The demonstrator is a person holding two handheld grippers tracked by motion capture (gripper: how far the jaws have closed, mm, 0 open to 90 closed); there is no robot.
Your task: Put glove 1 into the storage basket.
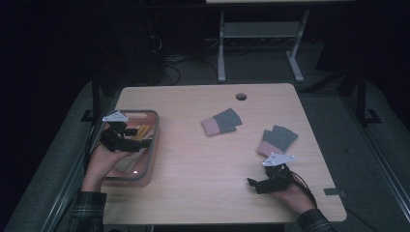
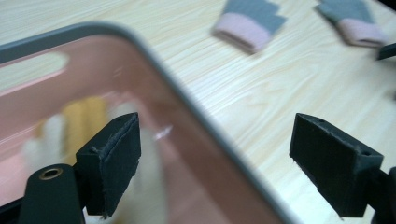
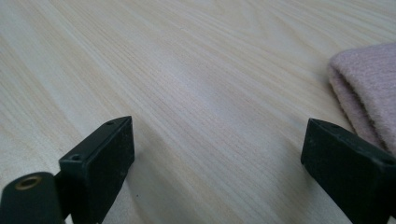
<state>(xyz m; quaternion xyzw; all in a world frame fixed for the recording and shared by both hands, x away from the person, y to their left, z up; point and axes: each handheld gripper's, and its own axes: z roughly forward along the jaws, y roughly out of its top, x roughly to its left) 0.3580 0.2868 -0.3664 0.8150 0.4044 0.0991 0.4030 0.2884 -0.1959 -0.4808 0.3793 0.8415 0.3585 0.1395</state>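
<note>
A light wood-grain counter (image 1: 203, 159) with rounded corners is seen from above, dark floor falling away on every side. At nine o'clock, close to the counter's left edge, sits a pink rectangular bin (image 1: 153, 145) with a grey rim and rounded corners; inside it lie soft, blurred yellow and cream gloves (image 2: 88, 123). The left gripper (image 1: 126, 141) hovers over the bin, its black, flat-faced fingers (image 2: 116, 163) wide apart with nothing between them; one finger hangs above the bin's inside, the other above bare counter beyond the rim. Near the centre, toward one o'clock, lies a knitted grey glove with a pink cuff (image 1: 221, 122), flat and stubby. A second grey and pink glove (image 1: 277, 140) lies at three o'clock, well apart from the first. The right gripper (image 1: 255, 183) rests low at five o'clock, just beside that second glove, its fingers (image 3: 100, 163) apart and empty, the fuzzy pink cuff (image 3: 369, 93) near one finger. A broad stretch of bare wood lies open between the bin and the two grey gloves.
</note>
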